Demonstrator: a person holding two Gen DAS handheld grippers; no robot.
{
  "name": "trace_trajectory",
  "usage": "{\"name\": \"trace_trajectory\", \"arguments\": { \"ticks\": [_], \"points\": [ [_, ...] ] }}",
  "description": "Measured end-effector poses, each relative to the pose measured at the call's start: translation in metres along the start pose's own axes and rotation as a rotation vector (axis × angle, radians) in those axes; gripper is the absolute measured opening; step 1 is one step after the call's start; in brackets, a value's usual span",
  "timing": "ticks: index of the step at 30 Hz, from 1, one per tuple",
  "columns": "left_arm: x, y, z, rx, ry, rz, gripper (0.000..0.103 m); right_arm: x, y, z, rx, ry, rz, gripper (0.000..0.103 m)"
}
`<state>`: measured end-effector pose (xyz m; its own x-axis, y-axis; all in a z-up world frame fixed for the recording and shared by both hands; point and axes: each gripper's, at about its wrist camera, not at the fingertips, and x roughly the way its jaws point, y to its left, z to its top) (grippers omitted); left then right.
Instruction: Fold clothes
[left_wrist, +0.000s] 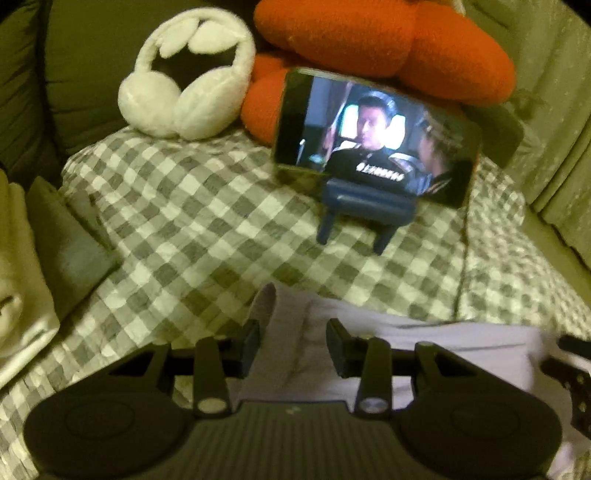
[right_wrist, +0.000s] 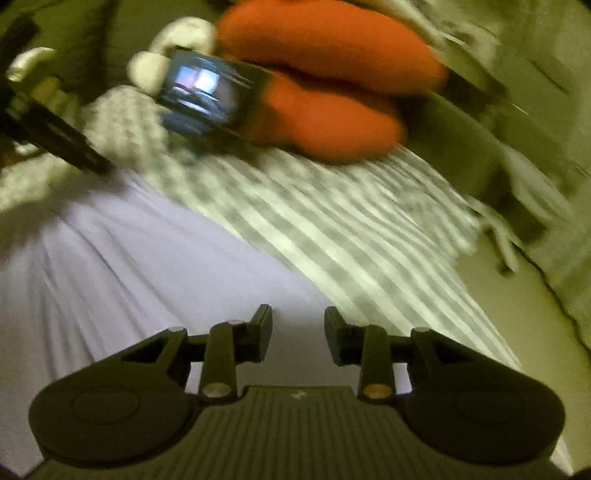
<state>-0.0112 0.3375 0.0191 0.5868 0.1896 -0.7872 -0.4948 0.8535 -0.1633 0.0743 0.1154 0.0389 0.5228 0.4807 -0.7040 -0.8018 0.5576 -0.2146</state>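
In left view only: earmuffs sharp (right view smeared).

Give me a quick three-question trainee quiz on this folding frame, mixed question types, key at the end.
1. True or false: the left gripper is open, with the pale lavender garment lying between and beneath its fingers.
2. What props up the phone? A) the white earmuffs B) a small blue stand C) a stack of books
3. Fill in: the garment lies on a ____ bedcover, and the orange plush sits behind the phone.

Key
1. True; the right gripper is open too, over the same garment.
2. B
3. Checked, grey and white.
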Motion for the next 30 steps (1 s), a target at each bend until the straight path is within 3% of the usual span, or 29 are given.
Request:
{"name": "trace_trajectory", "arguments": {
  "ticks": [5, 8, 10, 11, 12, 16, 21, 25, 27, 29, 30],
  "points": [
    [0.005, 0.008, 0.001, -0.032, 0.013, 0.045, 0.027, 0.044, 0.03, 0.044, -0.086, 0.021, 0.102, 0.035],
    [0.007, 0.005, 0.0, -0.006, 0.007, 0.052, 0.025, 0.07, 0.047, 0.067, -0.146, 0.047, 0.153, 0.035],
    [0.007, 0.002, -0.001, 0.011, 0.002, 0.062, 0.024, 0.074, 0.055, 0.065, -0.191, 0.064, 0.173, 0.028],
    [0.007, 0.003, 0.0, 0.003, 0.002, 0.065, 0.022, 0.075, 0.057, 0.065, -0.203, 0.065, 0.177, 0.017],
    [0.006, 0.004, 0.001, -0.005, 0.003, 0.068, 0.021, 0.074, 0.056, 0.066, -0.199, 0.059, 0.176, 0.0],
    [0.005, 0.008, 0.002, -0.031, -0.007, 0.045, 0.021, 0.069, 0.056, 0.068, -0.195, 0.025, 0.162, 0.0],
    [0.007, 0.005, 0.0, -0.017, -0.028, 0.063, 0.021, 0.079, 0.064, 0.063, -0.218, 0.004, 0.031, 0.0],
    [0.01, 0.001, -0.001, 0.003, -0.043, 0.075, 0.023, 0.085, 0.073, 0.059, -0.24, 0.01, 0.0, 0.003],
    [0.007, 0.005, 0.001, -0.029, -0.042, 0.052, 0.03, 0.084, 0.07, 0.061, -0.214, 0.014, -0.017, 0.001],
    [0.004, 0.009, 0.002, -0.051, -0.046, 0.032, 0.045, 0.078, 0.068, 0.062, -0.196, -0.005, -0.057, 0.003],
    [0.003, 0.009, 0.002, -0.047, -0.052, 0.03, 0.045, 0.071, 0.066, 0.062, -0.175, -0.03, -0.08, 0.012]
  ]
}}
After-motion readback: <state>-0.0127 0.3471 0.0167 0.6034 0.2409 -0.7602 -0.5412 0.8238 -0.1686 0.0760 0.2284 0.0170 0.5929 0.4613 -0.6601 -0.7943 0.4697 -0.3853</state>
